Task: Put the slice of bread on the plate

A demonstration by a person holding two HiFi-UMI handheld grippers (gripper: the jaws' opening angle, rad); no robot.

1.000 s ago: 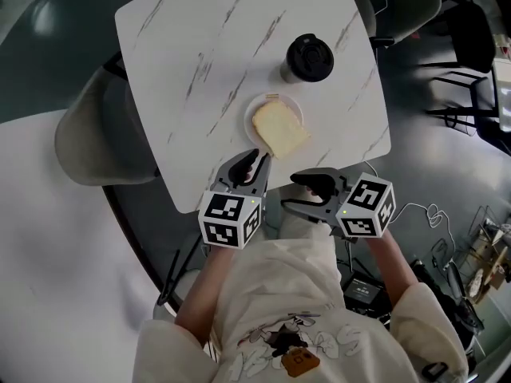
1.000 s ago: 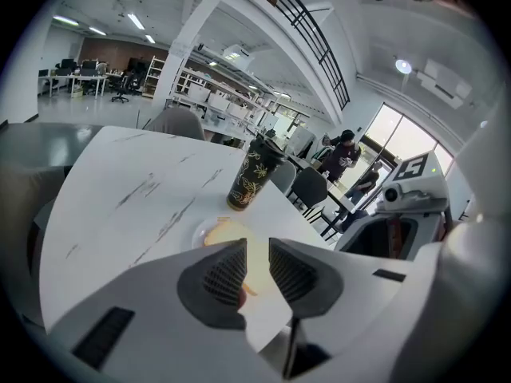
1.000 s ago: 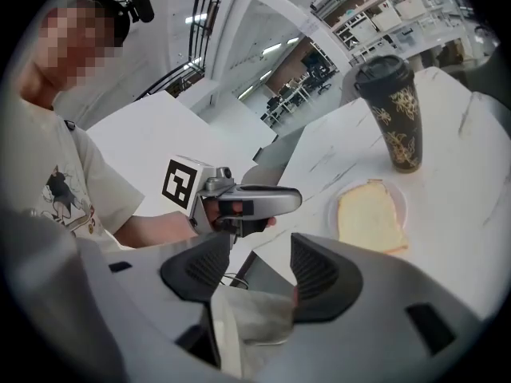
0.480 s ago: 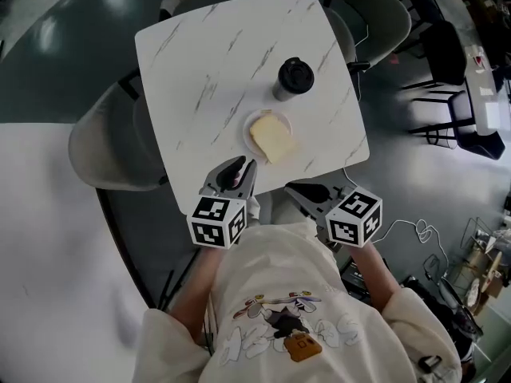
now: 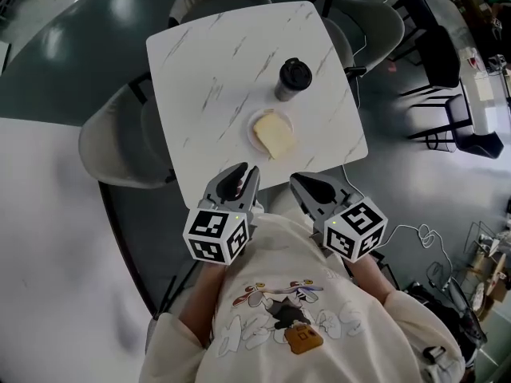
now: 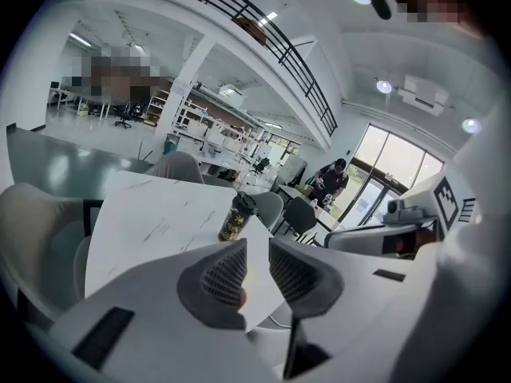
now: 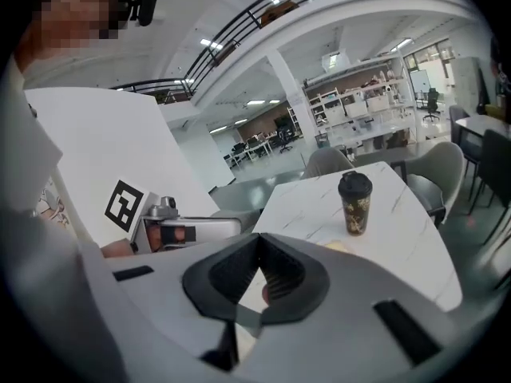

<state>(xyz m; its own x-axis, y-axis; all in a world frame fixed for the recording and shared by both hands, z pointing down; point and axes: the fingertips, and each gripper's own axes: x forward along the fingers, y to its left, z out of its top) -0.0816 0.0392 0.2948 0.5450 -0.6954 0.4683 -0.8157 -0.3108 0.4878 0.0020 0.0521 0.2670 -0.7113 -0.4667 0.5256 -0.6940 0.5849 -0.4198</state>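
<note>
Close against the person's front, off the near edge of the tabletop (image 5: 207, 78), the left claw (image 6: 257, 250) stands slightly spread and empty, while the right claw (image 7: 259, 242) is pressed together at the tips on nothing. Only the head view shows the slice of bread (image 5: 275, 138) lying whole on the small plate (image 5: 257, 126). The left claw's own jaws block it from the left gripper view, and the right gripper view catches just a pale sliver. Just beyond the plate stands a lidded coffee cup (image 5: 293, 78), with grey chairs (image 5: 112, 146) around the tabletop.
</note>
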